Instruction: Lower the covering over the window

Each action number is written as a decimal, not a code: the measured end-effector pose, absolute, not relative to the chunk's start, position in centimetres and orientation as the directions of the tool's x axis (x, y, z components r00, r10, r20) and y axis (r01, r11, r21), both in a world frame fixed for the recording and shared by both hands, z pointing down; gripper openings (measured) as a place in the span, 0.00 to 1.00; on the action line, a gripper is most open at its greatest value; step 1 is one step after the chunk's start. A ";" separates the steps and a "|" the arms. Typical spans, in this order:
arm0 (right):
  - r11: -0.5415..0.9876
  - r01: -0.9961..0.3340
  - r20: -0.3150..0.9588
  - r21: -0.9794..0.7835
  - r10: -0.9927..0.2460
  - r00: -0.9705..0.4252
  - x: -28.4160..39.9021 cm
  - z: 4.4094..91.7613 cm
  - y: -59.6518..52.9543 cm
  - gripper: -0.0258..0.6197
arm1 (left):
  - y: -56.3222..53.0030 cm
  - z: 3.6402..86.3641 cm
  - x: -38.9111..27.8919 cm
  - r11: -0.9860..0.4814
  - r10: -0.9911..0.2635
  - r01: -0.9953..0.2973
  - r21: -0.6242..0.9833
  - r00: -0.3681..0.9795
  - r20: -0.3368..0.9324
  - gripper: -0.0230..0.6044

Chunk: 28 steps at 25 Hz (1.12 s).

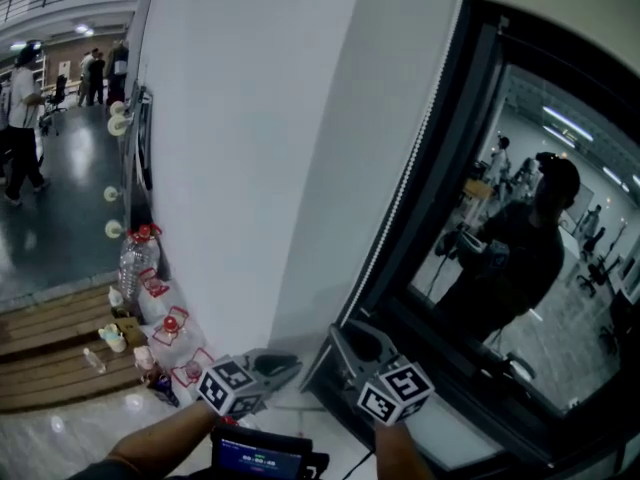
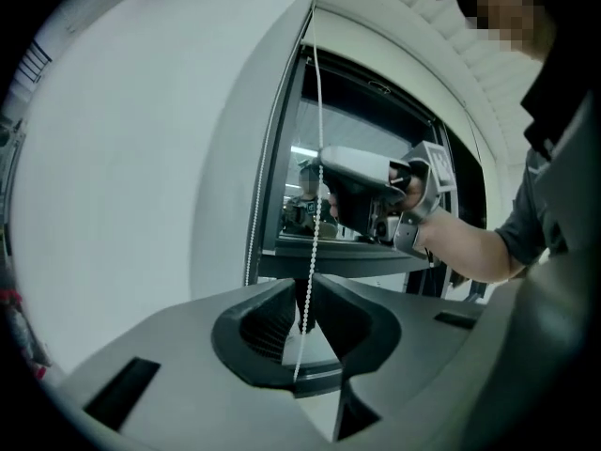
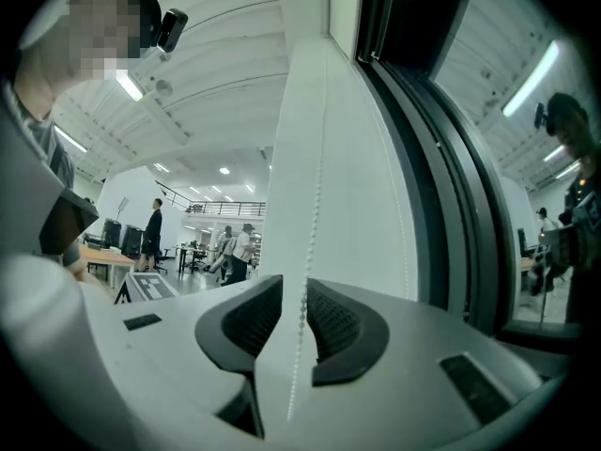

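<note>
Left gripper view shows the left tongs [image 2: 302, 299] apart around the white beaded pull chain [image 2: 315, 111] at mid-frame, right tongs [image 3: 295, 299] likewise unclamped, dark-framed window [image 1: 520, 268] uncovered: seemingly between pulls, so reclamp and haul

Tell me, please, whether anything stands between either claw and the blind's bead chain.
Nothing visible does. The bead chain hangs in the gap between the jaws of the left claw and of the right claw. Both pairs of jaws stand slightly apart and do not press on it.
</note>
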State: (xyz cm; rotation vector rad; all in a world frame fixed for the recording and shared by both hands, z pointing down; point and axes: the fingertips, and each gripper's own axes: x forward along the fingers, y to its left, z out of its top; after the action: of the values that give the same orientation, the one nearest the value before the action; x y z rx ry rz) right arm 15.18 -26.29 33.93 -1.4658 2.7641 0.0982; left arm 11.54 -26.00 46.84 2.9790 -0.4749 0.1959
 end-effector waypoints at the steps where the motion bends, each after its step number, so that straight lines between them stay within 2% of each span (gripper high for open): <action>1: 0.555 -0.831 -0.045 0.046 -0.830 -0.557 15.3 33.7 -26.1 0.18 | -26.2 46.3 11.1 -0.939 -0.318 -0.332 0.094 0.938 0.135 0.13; 4: 0.529 -0.848 -0.057 0.025 -0.846 -0.530 16.0 33.4 -25.6 0.22 | -26.5 44.3 9.7 -0.927 -0.352 -0.362 0.095 0.929 0.112 0.13; 9: 0.493 -0.870 -0.078 -0.019 -0.868 -0.490 17.5 33.8 -24.7 0.22 | -26.4 41.5 8.2 -0.918 -0.382 -0.387 0.087 0.922 0.065 0.13; 10: 0.495 -0.868 -0.087 -0.029 -0.867 -0.491 17.7 33.7 -24.5 0.21 | -26.2 40.8 8.1 -0.918 -0.384 -0.387 0.083 0.922 0.052 0.12; 12: 0.490 -0.871 -0.097 -0.030 -0.869 -0.485 17.9 33.4 -24.2 0.12 | -25.7 39.7 8.0 -0.924 -0.372 -0.374 0.076 0.927 0.036 0.12; 13: 0.481 -0.876 -0.096 -0.022 -0.874 -0.477 18.0 33.3 -24.0 0.11 | -25.6 39.5 7.8 -0.925 -0.370 -0.371 0.074 0.928 0.034 0.12; 14: 0.472 -0.881 -0.091 -0.011 -0.878 -0.470 17.9 33.3 -23.8 0.11 | -25.5 39.3 7.7 -0.925 -0.372 -0.373 0.075 0.928 0.031 0.11; 15: 0.467 -0.884 -0.087 0.000 -0.881 -0.465 17.9 33.3 -23.6 0.10 | -25.4 39.1 7.5 -0.924 -0.373 -0.374 0.077 0.927 0.027 0.04; 16: 0.463 -0.886 -0.086 0.008 -0.883 -0.462 17.8 33.3 -23.5 0.08 | -25.3 38.9 7.4 -0.924 -0.373 -0.373 0.080 0.928 0.021 0.04; 28: 0.462 -0.887 -0.080 0.013 -0.884 -0.461 17.4 33.3 -23.3 0.07 | -25.5 37.5 7.6 -0.918 -0.388 -0.385 0.089 0.922 -0.013 0.03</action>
State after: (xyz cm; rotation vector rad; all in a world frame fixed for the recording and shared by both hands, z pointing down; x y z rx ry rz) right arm 17.41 -23.28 33.28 -1.5967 2.6322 0.0814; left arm 7.60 -25.53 37.54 2.9957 -0.6036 -0.0459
